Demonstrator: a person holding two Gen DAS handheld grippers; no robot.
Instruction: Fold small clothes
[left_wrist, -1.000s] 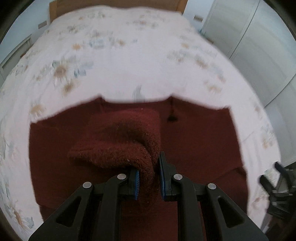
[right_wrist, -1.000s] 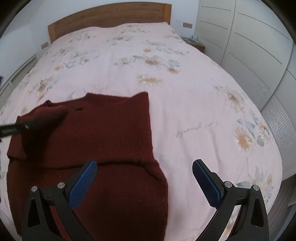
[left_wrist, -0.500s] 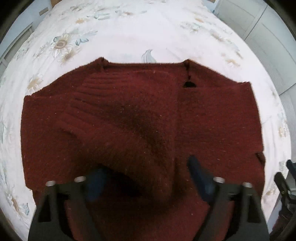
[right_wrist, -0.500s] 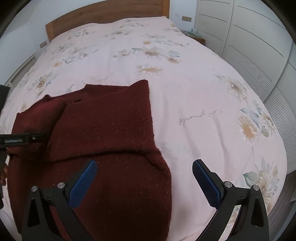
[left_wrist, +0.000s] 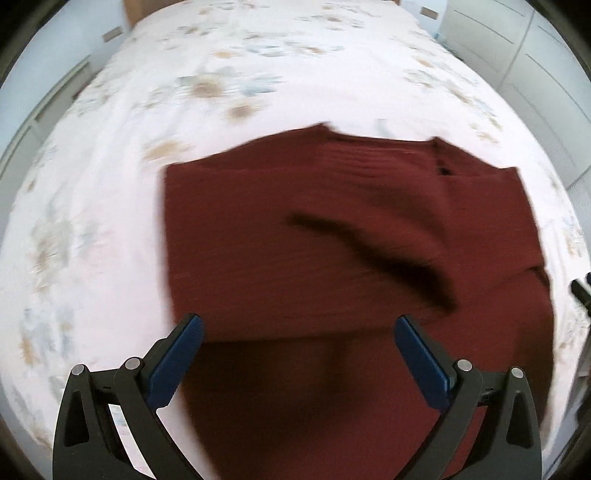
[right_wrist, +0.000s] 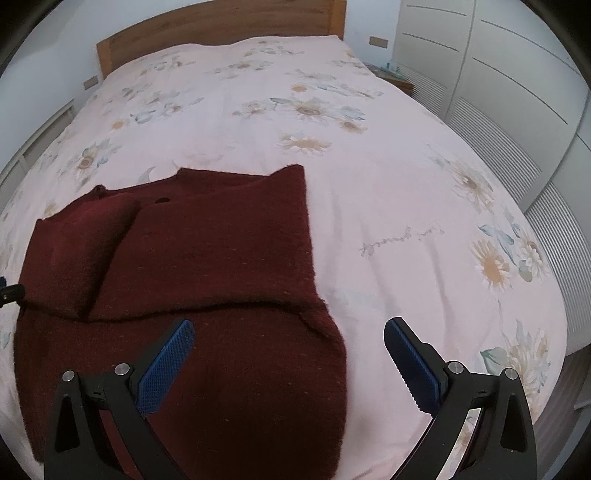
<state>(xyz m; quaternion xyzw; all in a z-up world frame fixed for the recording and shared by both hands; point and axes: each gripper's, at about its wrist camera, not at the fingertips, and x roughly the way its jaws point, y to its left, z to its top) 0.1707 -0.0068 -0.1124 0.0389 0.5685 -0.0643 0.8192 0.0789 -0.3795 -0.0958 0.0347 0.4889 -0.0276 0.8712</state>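
Note:
A dark red knitted sweater (left_wrist: 332, 258) lies flat on the bed, and it also shows in the right wrist view (right_wrist: 207, 266). Both its sleeves are folded in across the body; the left sleeve (right_wrist: 77, 251) lies over the chest. My left gripper (left_wrist: 299, 354) is open and empty, hovering above the sweater's lower left part. My right gripper (right_wrist: 288, 354) is open and empty above the sweater's lower right edge. The left view is blurred by motion.
The bed has a white floral duvet (right_wrist: 369, 155) and a wooden headboard (right_wrist: 221, 26). White wardrobe doors (right_wrist: 517, 92) stand along the right side. A low white unit (right_wrist: 33, 140) runs along the left wall.
My left gripper let go of the left sleeve, which now lies across the sweater's chest, then opened wide and pulled back to the left. The right gripper stayed open and shifted slightly.

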